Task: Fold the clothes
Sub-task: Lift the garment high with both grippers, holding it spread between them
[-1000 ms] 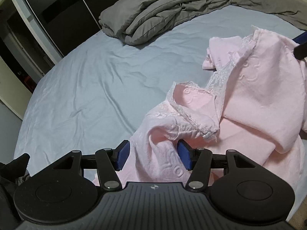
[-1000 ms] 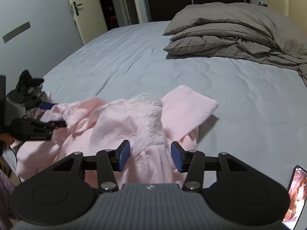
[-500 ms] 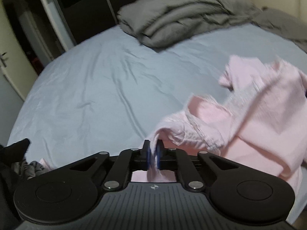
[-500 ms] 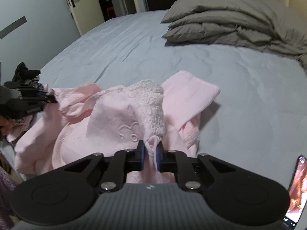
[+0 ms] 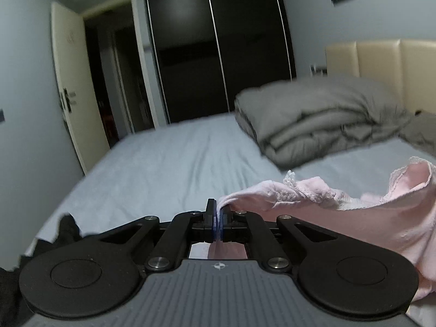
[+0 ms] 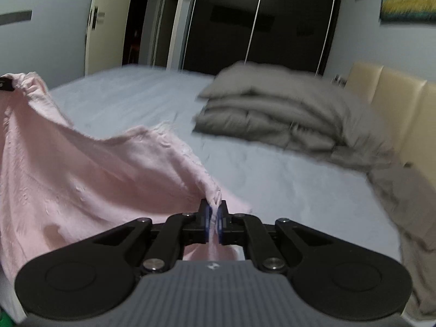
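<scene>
A pale pink garment [image 5: 362, 218] with lace trim hangs lifted above the blue bed sheet [image 5: 169, 169]. My left gripper [image 5: 218, 218] is shut on one edge of it, and the cloth stretches away to the right. In the right wrist view the same pink garment [image 6: 81, 179] spreads to the left, sagging between both grips. My right gripper [image 6: 214, 218] is shut on a bunched corner of it. The left gripper's tip [image 6: 5, 85] shows at the far left edge, holding the garment's other end.
A folded grey duvet [image 5: 321, 120] lies at the head of the bed sheet [image 6: 272, 179], near a beige padded headboard [image 5: 381, 68]. Dark clothing [image 5: 65, 229] sits at the bed's near left edge. Dark sliding wardrobe doors [image 5: 218, 54] and an open door [image 5: 73, 81] stand behind.
Both grippers closed on the pink garment, then rose, lifting it off the bed and stretching it between them. Both views now tilt up towards the wardrobe.
</scene>
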A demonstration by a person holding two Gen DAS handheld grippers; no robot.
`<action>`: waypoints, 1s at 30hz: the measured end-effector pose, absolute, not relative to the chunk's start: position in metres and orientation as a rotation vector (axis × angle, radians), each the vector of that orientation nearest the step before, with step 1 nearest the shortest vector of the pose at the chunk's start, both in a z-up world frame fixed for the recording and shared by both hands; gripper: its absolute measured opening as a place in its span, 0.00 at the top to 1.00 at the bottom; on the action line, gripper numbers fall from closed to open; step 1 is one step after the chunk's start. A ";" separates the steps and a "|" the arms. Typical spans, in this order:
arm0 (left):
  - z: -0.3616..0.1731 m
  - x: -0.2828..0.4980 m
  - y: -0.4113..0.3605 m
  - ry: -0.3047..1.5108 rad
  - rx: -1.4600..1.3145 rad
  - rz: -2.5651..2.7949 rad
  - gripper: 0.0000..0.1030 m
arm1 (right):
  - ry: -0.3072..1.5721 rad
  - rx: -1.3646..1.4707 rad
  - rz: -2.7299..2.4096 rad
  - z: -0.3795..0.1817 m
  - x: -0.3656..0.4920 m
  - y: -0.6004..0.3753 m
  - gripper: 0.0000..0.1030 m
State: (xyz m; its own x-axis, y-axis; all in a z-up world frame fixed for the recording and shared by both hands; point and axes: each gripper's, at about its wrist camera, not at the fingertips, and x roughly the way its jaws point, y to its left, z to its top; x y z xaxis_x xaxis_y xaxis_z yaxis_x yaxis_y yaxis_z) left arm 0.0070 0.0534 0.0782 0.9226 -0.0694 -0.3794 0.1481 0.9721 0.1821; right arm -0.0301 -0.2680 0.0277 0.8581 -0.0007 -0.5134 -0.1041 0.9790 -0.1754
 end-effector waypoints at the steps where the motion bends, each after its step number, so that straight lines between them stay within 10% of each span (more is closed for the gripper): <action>1: 0.085 0.000 0.055 0.355 0.210 -0.111 1.00 | 0.503 -0.213 0.046 0.034 -0.034 -0.266 0.94; 30: 0.332 -0.186 0.058 -0.320 0.247 -0.177 1.00 | -0.270 -0.285 -0.044 0.328 -0.197 -0.277 0.96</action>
State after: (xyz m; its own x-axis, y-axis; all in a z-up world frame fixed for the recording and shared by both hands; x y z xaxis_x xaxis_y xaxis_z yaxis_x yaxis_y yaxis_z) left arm -0.1862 0.0583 0.3322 0.9343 -0.2102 0.2878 0.1326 0.9546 0.2668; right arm -0.1968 -0.2772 0.3281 0.9630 -0.0046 0.2696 0.0807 0.9589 -0.2720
